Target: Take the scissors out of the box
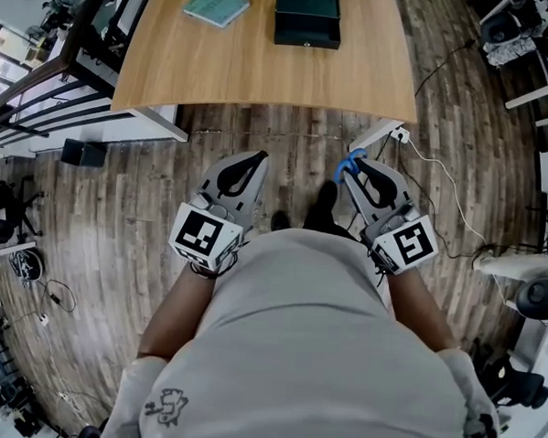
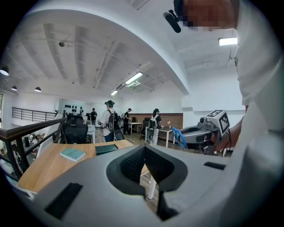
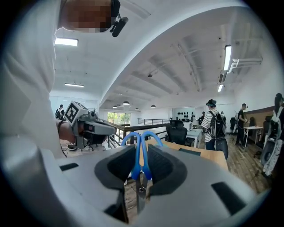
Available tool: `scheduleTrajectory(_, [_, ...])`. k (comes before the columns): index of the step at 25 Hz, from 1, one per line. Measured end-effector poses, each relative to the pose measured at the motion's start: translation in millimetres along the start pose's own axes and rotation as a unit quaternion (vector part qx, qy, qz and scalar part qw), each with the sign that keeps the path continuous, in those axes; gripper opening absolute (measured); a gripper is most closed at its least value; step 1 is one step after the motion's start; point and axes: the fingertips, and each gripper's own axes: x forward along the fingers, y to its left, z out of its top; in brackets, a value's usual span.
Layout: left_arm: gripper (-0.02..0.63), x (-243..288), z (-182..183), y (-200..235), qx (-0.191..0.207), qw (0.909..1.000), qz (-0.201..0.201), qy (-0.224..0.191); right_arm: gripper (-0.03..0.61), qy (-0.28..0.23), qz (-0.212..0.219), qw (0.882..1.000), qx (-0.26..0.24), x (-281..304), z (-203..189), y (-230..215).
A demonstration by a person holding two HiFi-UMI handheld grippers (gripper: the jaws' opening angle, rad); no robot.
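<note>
Blue-handled scissors (image 1: pixel 347 163) sit clamped between the jaws of my right gripper (image 1: pixel 355 165), handles sticking out past the tips. In the right gripper view the scissors (image 3: pixel 141 153) stand upright between the pads of that gripper (image 3: pixel 141 148), blades toward the camera. My left gripper (image 1: pixel 258 157) is held level beside it, shut with nothing in it, and its tips (image 2: pixel 144 148) meet. Both grippers hang over the floor close to the person's body, short of the table. The dark green box (image 1: pixel 307 18) lies open on the wooden table (image 1: pixel 263 71).
A teal book (image 1: pixel 216 6) lies left of the box. White table legs and a power strip with cables (image 1: pixel 402 135) are on the wood floor under the table's front edge. Office chairs and equipment stand at both sides, and people stand at desks far off (image 2: pixel 108 124).
</note>
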Motion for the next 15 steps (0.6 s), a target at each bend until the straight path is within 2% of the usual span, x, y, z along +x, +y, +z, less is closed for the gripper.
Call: scheduleTrajectory(15, [0.005,3.1,3.3,15.4,0.001,1.0,-0.007,-0.007,0.094,-0.001,-0.004,1.0,-0.008,16.8,6.9,-3.0])
